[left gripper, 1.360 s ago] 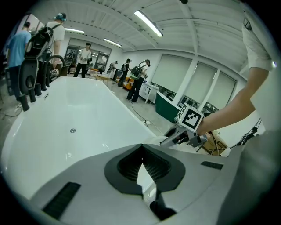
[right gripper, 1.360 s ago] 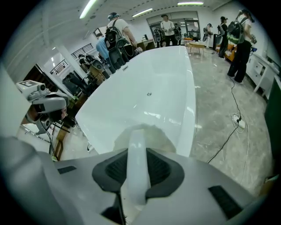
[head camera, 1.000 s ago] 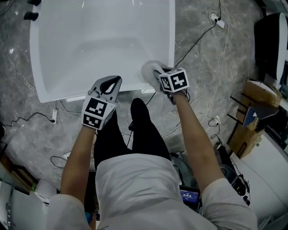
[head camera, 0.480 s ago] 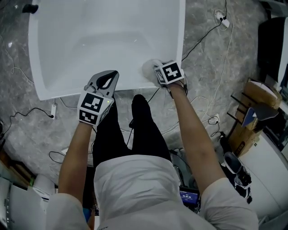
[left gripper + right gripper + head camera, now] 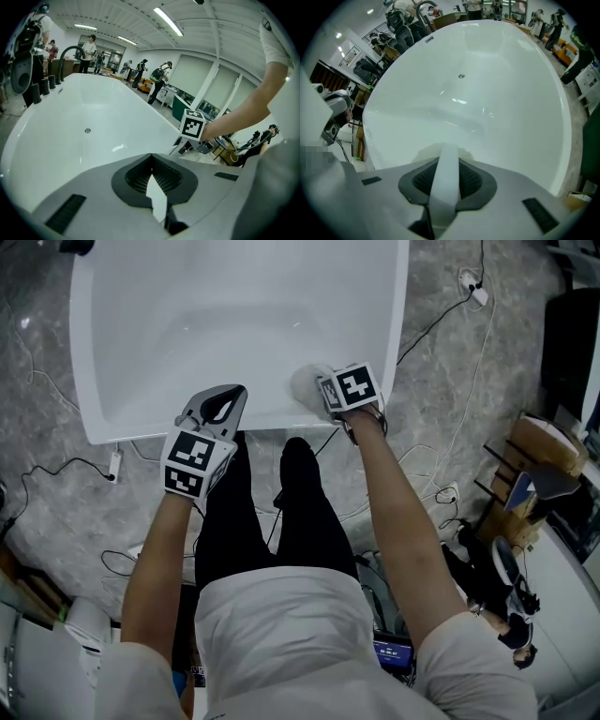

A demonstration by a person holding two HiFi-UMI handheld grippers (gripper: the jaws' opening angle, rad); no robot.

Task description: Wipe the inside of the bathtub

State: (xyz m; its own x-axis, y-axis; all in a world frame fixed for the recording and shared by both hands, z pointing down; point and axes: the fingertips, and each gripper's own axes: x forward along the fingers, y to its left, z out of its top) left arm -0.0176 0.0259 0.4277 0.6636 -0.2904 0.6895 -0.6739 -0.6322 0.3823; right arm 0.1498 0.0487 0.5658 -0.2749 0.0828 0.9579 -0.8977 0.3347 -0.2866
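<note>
- The right hand-held gripper point(image 5: 328, 395), clamped on the white strip of a pale wiping pad point(image 5: 305, 385), is sliding the pad along the near end wall of the bathtub point(image 5: 234, 315). Over the last second it has moved away from the right-hand rim.
- The left hand-held gripper point(image 5: 225, 401), jaws together and empty, is still idling over the near rim.
- The wiping is probably only beginning, with most of the basin still waiting.

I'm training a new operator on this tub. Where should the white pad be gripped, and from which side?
By its flat white strip, not the soft head. The right gripper is shut on that strip from the near rim side, leaving the fluffy pad free ahead of the jaws to press on the tub wall.
</note>
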